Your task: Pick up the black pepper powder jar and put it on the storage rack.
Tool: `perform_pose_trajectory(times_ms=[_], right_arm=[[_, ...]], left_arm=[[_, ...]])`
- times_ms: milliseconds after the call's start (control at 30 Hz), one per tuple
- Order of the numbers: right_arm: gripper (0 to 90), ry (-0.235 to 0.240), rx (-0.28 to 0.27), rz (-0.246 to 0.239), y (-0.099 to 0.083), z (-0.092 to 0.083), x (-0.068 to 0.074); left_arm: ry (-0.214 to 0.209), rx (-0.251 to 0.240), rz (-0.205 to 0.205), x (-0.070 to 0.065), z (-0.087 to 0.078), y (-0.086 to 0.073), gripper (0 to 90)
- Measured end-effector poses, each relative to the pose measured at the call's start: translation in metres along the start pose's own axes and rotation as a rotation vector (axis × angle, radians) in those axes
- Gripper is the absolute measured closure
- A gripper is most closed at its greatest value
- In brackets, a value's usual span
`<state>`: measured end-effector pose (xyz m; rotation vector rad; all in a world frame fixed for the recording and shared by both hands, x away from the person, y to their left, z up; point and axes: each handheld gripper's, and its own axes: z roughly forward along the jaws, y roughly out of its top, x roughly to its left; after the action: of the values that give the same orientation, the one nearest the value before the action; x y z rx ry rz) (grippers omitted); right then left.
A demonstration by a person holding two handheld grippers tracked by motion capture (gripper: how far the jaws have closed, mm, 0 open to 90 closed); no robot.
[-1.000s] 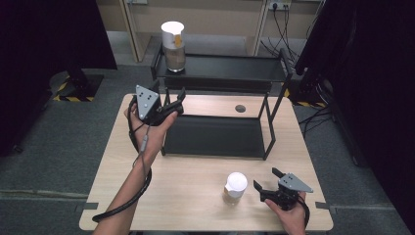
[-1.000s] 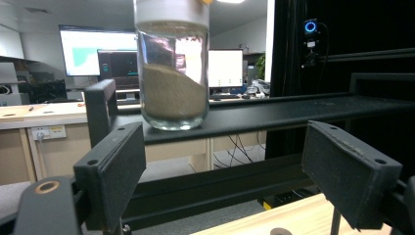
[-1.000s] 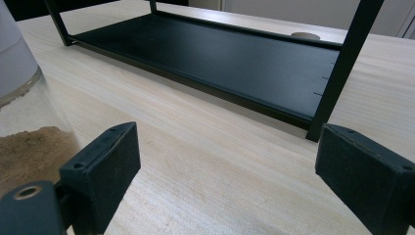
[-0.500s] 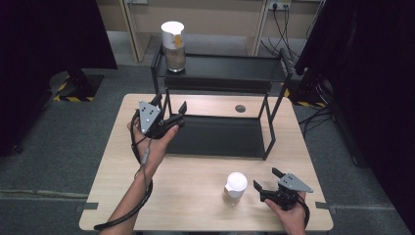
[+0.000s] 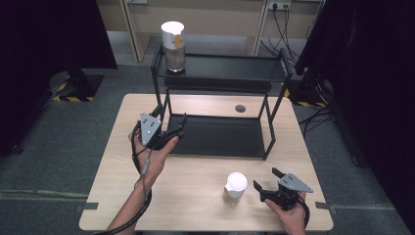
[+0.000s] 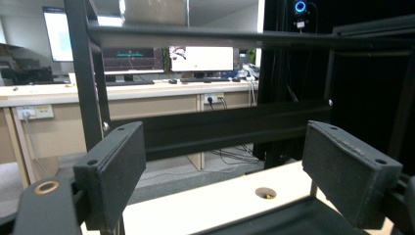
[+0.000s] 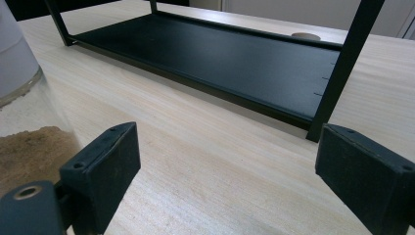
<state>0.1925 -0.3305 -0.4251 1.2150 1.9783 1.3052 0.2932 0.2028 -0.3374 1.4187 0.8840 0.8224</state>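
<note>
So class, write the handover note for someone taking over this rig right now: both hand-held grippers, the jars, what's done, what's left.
Left hand-held gripper: open, empty, at the left front of the black rack.
Right hand-held gripper: open, empty, low over the table, beside the near jar.
Done: one white-lidded jar stands on the rack's top shelf.
Left, probably: grasp the near jar and shelve it.
</note>
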Motion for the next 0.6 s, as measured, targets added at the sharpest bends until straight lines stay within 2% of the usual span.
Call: perform_pose_trajectory(times_ms=[600], right_arm=[[9.7,0.0,-0.002,0.0,0.0,0.0,0.0]], left_arm=[[-0.035,0.051,-0.013,-0.001,-0.015,-0.036,15.2]])
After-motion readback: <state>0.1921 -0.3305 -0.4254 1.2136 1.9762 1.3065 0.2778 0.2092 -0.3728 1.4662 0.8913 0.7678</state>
